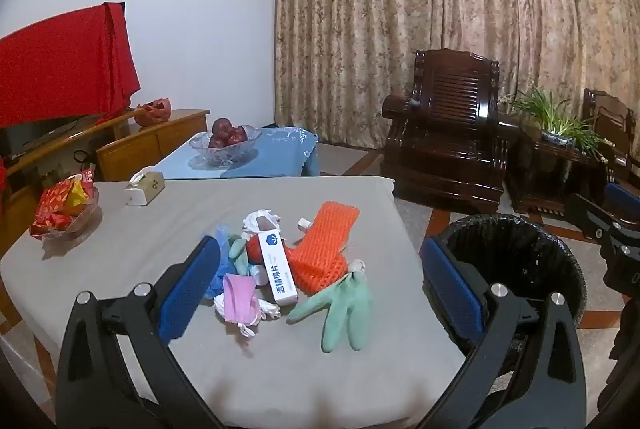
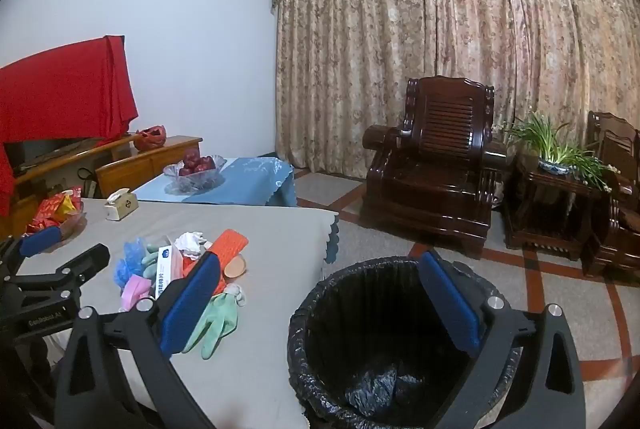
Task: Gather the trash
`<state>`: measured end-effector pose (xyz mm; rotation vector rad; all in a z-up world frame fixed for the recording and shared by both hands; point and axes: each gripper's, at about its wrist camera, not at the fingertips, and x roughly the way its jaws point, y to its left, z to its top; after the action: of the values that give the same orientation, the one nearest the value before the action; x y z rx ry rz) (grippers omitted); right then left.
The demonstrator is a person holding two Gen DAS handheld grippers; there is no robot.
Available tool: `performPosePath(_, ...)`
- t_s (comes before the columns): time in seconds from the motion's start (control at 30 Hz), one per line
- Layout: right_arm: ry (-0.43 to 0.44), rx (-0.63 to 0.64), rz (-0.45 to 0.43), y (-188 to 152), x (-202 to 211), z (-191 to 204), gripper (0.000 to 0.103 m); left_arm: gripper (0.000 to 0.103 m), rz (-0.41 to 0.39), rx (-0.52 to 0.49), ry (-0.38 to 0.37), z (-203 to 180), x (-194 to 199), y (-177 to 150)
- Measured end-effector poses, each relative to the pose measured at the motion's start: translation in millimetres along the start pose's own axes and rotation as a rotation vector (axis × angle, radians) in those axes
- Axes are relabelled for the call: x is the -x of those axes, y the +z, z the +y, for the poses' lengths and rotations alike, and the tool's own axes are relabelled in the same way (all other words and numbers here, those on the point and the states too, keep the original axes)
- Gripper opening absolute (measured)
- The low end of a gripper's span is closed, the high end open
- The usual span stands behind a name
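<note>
A pile of trash lies on the grey table [image 1: 120, 253]: an orange foam net [image 1: 324, 249], a white box with blue print [image 1: 276, 265], a green glove [image 1: 344, 309], a pink mask [image 1: 238, 299], a blue glove [image 1: 220, 253] and crumpled white paper [image 1: 260, 219]. My left gripper [image 1: 320, 277] is open and empty above the pile. My right gripper [image 2: 320, 281] is open and empty over the bin [image 2: 384, 349], which has a black liner and stands at the table's right. The pile also shows in the right wrist view [image 2: 176, 265].
A tissue box [image 1: 144, 189] and a dish of red snack packets [image 1: 64, 213] sit at the table's far left. A glass bowl of apples [image 1: 224, 145] stands on a blue-covered table behind. Dark wooden armchairs [image 1: 444, 133] and a potted plant [image 1: 560, 125] stand by the curtain.
</note>
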<state>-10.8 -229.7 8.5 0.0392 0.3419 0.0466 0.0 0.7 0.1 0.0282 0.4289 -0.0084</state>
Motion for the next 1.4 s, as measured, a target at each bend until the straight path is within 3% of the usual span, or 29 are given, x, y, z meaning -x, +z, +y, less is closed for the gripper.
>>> performPosePath(1.4, 0.002, -0.005, 0.015, -0.8, -1.3, 0.7, 0.097, 0.098, -0.006, -0.002, 0.008, 4.8, 1.9, 2.9)
